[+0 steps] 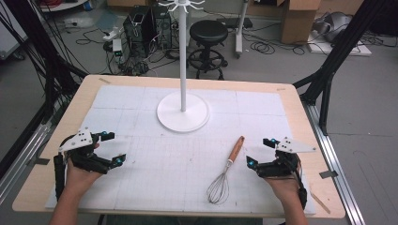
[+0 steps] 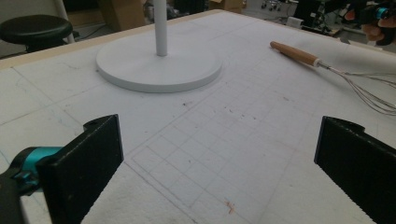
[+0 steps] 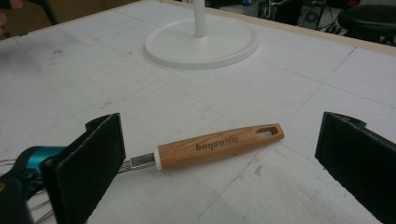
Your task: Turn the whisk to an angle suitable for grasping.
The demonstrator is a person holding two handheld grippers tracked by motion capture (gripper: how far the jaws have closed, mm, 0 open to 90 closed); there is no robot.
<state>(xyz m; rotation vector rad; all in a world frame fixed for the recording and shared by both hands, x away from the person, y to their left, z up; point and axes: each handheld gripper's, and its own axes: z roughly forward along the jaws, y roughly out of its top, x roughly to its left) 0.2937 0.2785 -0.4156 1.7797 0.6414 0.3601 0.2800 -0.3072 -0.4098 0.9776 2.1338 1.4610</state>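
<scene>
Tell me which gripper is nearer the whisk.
The right gripper: the whisk lies just beside it, its wooden handle between the open jaws in the right gripper view. The left gripper sits far across the mat.

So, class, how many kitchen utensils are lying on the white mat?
1. A whisk lies right of centre on the mat, just left of the right gripper, with its wooden handle pointing toward the white stand. Nothing seems hidden.
</scene>
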